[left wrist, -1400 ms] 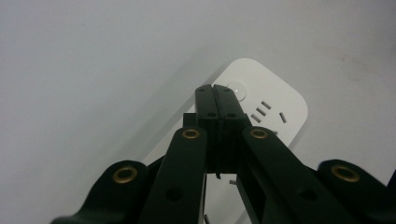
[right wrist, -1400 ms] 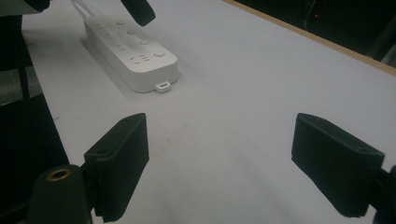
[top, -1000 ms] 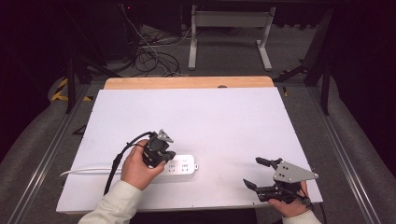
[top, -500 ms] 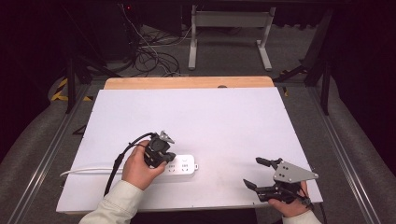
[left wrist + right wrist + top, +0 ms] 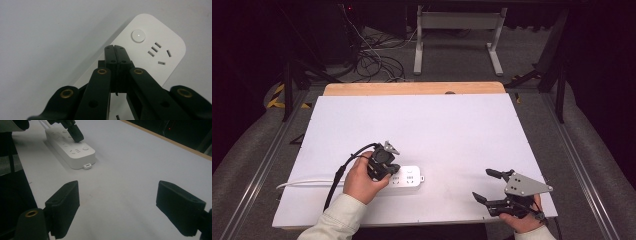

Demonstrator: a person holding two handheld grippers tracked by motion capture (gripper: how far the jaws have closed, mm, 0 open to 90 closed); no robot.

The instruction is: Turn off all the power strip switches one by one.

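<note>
The left gripper (image 5: 115,48), a black two-jaw tool held in the person's left hand (image 5: 360,181), had its jaws pressed flat together with nothing between them. Its closed tips pointed down at the white rectangular plastic power strip (image 5: 160,53), poised over the strip's top face just short of the round white button (image 5: 138,35), which lay at about one o'clock from the tips; whether the tips touched the plastic could not be told. Beyond the button, a group of socket slots (image 5: 157,53) sat at about two o'clock.

In the high view the power strip (image 5: 409,176) lay flat near the table's near edge, at about seven o'clock from the table's middle, with its white cord (image 5: 307,183) running off toward nine o'clock. The white table top (image 5: 422,130) carried it.

The right gripper (image 5: 117,206), well apart at about four o'clock from the strip, rested near the near right corner with its jaws spread wide and only bare table surface between them. From it the power strip (image 5: 75,152) appeared at about eleven o'clock.
</note>
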